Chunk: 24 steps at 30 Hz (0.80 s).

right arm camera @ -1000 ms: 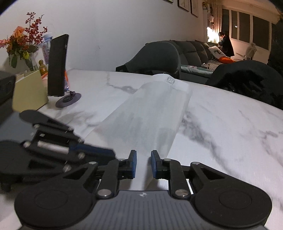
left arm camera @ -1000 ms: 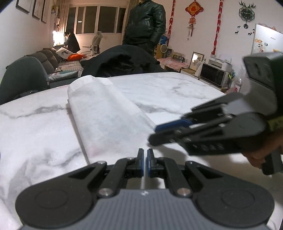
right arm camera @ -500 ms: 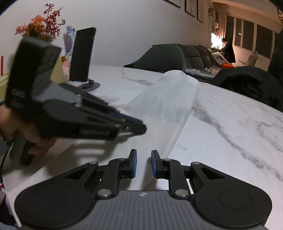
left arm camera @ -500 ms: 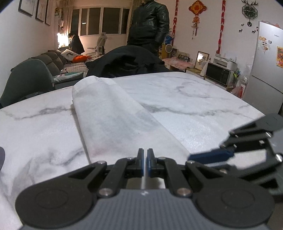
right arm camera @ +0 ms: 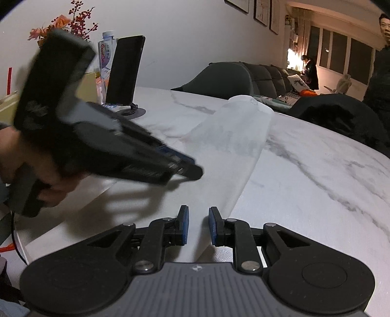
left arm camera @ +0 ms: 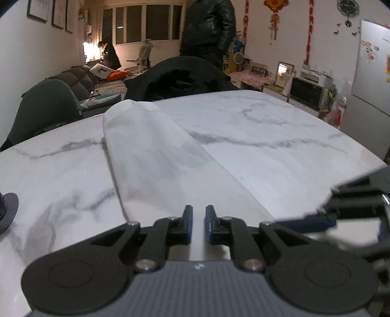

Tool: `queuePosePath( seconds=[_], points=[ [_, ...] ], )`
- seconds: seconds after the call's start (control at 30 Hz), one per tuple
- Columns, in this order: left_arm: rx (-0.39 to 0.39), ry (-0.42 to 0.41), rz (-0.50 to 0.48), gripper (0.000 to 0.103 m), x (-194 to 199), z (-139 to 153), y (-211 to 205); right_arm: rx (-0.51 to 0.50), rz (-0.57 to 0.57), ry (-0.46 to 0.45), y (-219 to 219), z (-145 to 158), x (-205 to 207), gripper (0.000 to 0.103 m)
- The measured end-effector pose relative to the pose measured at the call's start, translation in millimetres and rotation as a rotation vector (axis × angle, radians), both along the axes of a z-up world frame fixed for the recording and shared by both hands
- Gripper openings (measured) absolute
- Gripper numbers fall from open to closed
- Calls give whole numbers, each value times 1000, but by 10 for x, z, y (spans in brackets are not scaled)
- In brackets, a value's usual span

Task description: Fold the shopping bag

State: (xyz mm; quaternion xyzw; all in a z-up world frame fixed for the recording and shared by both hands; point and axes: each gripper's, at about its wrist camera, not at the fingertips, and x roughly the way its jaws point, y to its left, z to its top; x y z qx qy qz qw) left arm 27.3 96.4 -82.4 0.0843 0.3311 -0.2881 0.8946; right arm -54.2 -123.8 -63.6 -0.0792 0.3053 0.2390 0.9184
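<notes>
A white non-woven shopping bag [left arm camera: 156, 156] lies folded into a long strip on the marble table [left arm camera: 268, 126], running away from me. My left gripper [left arm camera: 198, 209] hovers over the strip's near end with a narrow gap between its blue pads; I see nothing pinched there. In the right wrist view the same bag [right arm camera: 234, 136] stretches ahead. My right gripper [right arm camera: 198, 211] stands open over its near right edge, holding nothing. The left gripper [right arm camera: 192, 168], blurred and held by a hand [right arm camera: 48, 185], crosses above the bag from the left. The right gripper's tip [left arm camera: 316, 222] shows at the far right.
A phone on a stand [right arm camera: 124, 70], a water bottle [right arm camera: 105, 48] and flowers [right arm camera: 65, 22] stand at the table's left side. A dark jacket [left arm camera: 180, 80] drapes over a chair beyond the far edge. A person [left arm camera: 207, 26] stands behind it. The table's right edge [left arm camera: 365, 156] is close.
My left gripper's pads have parted from shut to a narrow gap. The left gripper has risen over the bag in the right wrist view. The right gripper has drawn back to the right.
</notes>
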Motion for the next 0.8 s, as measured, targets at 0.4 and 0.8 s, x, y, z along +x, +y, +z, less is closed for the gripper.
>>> queuePosePath(
  seconds=[0.4, 0.8],
  points=[
    [-14, -10, -13, 11, -294, -13, 173, 8, -3, -6, -24, -20, -1, 19],
    [-10, -42, 4, 11, -520, -59, 268, 20, 14, -45, -58, -47, -301, 19]
  ],
)
